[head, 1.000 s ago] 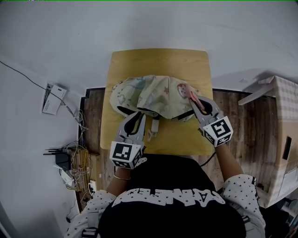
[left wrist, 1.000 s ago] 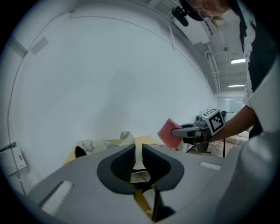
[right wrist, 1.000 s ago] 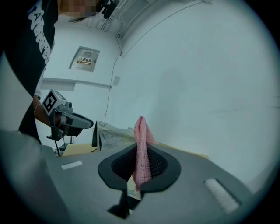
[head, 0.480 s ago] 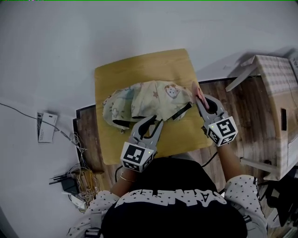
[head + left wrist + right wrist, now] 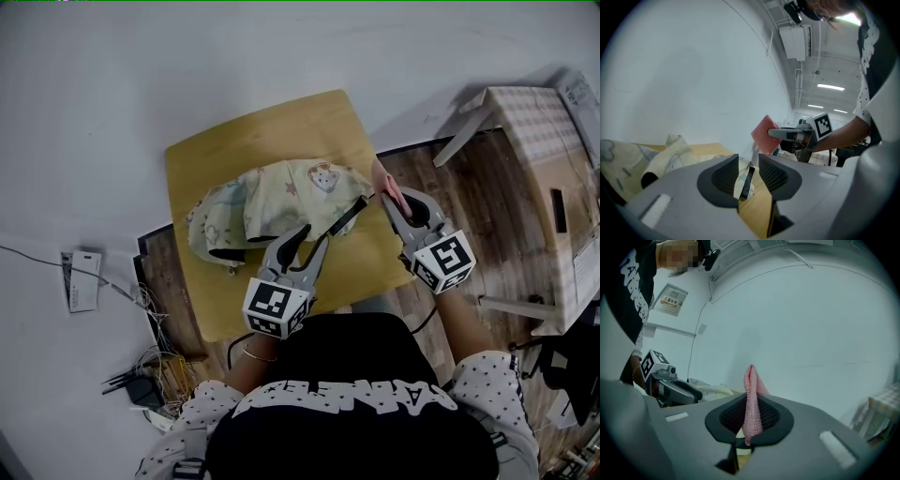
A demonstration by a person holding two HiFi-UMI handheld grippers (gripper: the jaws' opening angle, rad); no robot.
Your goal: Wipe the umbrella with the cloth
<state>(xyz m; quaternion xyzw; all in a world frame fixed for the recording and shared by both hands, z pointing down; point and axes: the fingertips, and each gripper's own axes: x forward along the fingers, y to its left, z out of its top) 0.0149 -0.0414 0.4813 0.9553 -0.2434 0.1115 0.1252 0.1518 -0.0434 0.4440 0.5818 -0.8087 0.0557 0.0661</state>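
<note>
A folded cream umbrella (image 5: 267, 202) with cartoon print and a black strap (image 5: 349, 216) lies across the small wooden table (image 5: 202, 155). My left gripper (image 5: 315, 238) is at the umbrella's near edge. Its jaws have just been opening and now stand apart. In the left gripper view (image 5: 749, 174) the strap (image 5: 746, 180) shows in the gap, and the pads are not pressing on it. My right gripper (image 5: 392, 195) is shut on a pink cloth (image 5: 384, 180) and holds it just off the umbrella's right end. The cloth (image 5: 751, 399) stands upright between the pads.
A checkered box (image 5: 544, 141) with a wooden slat stands on the floor at the right. Cables and a black adapter (image 5: 141, 380) lie at the lower left, with a white card (image 5: 80, 279) beside them. The table's right edge is under the cloth.
My left gripper slid right along the umbrella's near edge and its jaws spread. The right gripper drew the cloth off the umbrella's right end and a little upward.
</note>
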